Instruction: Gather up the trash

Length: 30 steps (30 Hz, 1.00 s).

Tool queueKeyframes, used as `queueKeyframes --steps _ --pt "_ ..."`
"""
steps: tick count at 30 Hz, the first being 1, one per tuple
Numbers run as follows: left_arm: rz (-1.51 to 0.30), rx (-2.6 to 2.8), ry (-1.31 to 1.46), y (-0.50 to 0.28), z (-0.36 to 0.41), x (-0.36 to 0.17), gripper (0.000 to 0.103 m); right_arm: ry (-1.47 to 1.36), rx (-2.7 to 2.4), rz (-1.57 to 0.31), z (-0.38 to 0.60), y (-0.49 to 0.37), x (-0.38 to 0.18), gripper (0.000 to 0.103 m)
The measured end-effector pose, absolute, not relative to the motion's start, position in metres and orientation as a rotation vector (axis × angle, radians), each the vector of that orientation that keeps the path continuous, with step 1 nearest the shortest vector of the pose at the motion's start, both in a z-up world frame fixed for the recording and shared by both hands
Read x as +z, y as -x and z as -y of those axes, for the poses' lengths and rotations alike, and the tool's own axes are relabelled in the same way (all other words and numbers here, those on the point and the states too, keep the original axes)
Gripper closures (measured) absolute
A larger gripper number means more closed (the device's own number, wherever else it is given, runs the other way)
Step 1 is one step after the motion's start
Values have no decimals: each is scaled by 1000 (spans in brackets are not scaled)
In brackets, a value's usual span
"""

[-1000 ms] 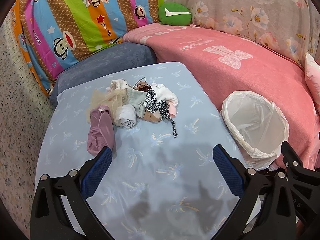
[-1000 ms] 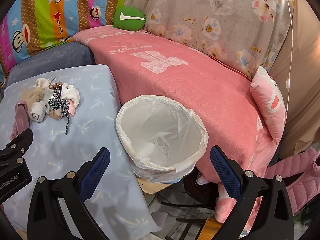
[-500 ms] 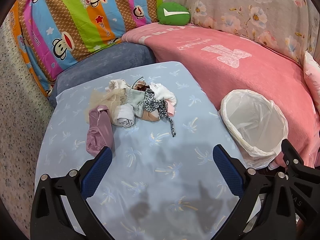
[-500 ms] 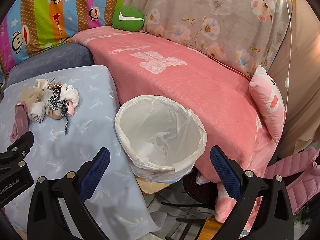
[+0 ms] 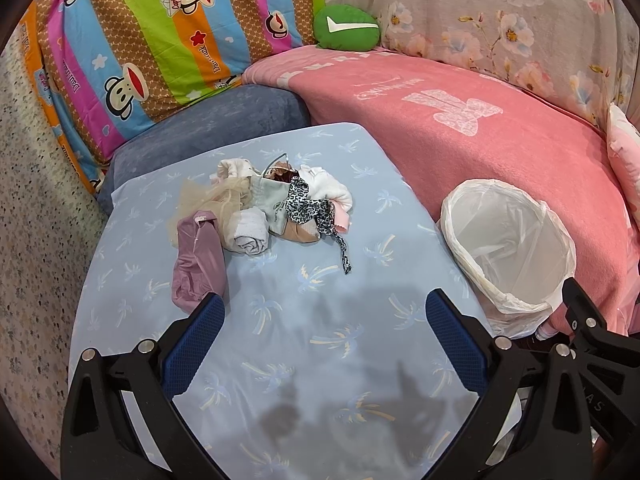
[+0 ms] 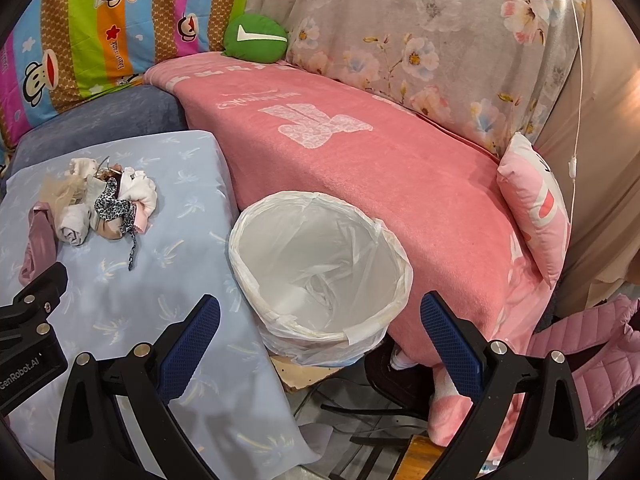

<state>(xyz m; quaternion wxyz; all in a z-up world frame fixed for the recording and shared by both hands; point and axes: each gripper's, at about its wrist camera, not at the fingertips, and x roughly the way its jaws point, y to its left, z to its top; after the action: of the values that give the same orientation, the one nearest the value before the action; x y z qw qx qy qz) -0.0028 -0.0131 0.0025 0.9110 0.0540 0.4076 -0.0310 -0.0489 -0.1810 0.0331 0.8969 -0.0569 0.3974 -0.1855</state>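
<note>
A heap of cloth scraps [image 5: 276,208] [image 6: 104,204] lies on the far part of a light blue table [image 5: 320,352] [image 6: 120,320]: a mauve piece [image 5: 198,266], white rolls, beige netting and a leopard-print strip [image 5: 316,212]. A bin lined with a white bag [image 5: 508,252] [image 6: 320,268] stands off the table's right edge, with nothing in it. My left gripper [image 5: 326,320] hovers open over the near table, short of the heap. My right gripper [image 6: 320,320] is open above the bin's near rim, holding nothing.
A pink blanket [image 6: 360,160] covers the sofa behind the bin. A striped cartoon pillow [image 5: 160,40], a green cushion [image 5: 346,28] and a grey-blue cushion [image 5: 224,120] sit at the back. A pink pillow [image 6: 536,204] and chair legs [image 6: 380,400] are at the right.
Both grippers have drifted slightly, so the heap and bin sit a little lower in view. The jaws stayed open and nothing was picked up.
</note>
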Motion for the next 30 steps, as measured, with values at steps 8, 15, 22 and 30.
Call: queueKeyframes --steps 8,15,22,30 --pt "-841 -64 -112 3 13 2 7 117 -385 -823 181 49 33 6" --pt "-840 -67 -113 3 14 2 7 118 -385 -822 180 49 33 6" --pt "-848 -75 -108 3 16 1 7 117 -392 -815 184 49 35 6" --pt "-844 -70 -71 -8 2 -1 7 89 -396 -779 177 48 40 6"
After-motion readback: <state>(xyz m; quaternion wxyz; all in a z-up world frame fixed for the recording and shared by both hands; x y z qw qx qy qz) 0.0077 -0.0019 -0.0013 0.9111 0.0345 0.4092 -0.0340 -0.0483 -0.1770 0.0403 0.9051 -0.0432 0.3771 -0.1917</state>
